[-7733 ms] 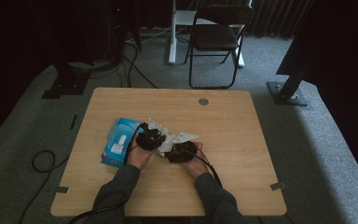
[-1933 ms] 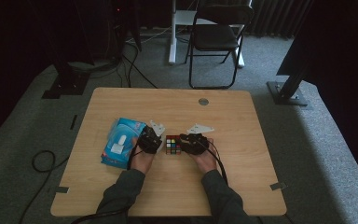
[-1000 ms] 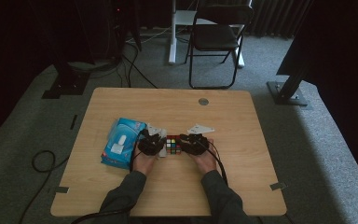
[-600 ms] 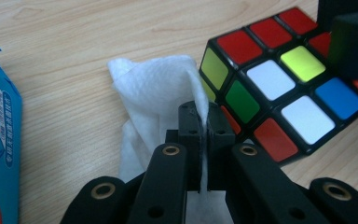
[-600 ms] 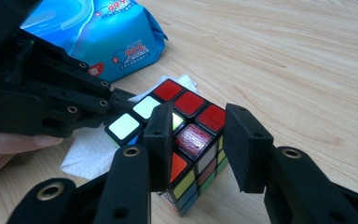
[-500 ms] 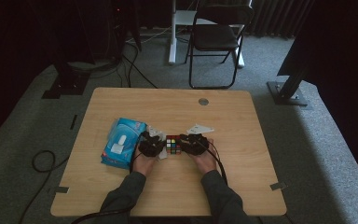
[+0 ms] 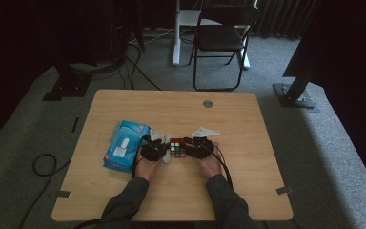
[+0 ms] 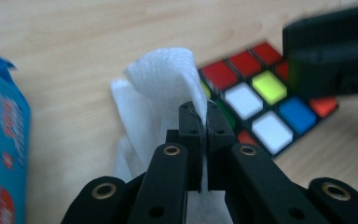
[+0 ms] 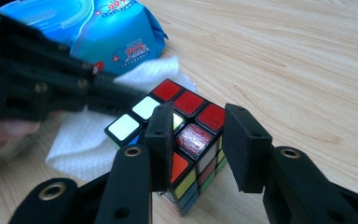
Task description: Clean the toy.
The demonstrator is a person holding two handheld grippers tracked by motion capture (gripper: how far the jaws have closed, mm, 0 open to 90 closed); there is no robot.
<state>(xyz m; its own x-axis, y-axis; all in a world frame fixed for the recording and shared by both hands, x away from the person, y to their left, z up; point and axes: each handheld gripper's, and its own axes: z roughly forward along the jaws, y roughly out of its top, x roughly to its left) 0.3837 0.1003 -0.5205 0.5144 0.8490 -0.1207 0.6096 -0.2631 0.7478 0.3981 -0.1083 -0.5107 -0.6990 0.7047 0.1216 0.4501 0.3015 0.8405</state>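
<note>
Two grippers work near the middle of the table, a little toward its front edge. Largest beside them is the blue wipes pack, toward the left edge. Next comes the puzzle cube, standing on the wood between the grippers.

The right gripper has its jaws partly closed around the cube's upper corner; whether both pads press on it I cannot tell. If they only rest there, rubbing could spin or tip the cube.

The left gripper is clamped on a white wipe. That thin fold could slip free when dragged across the stickers.

The left gripper view shows the pinch; the high view shows the table layout.
</note>
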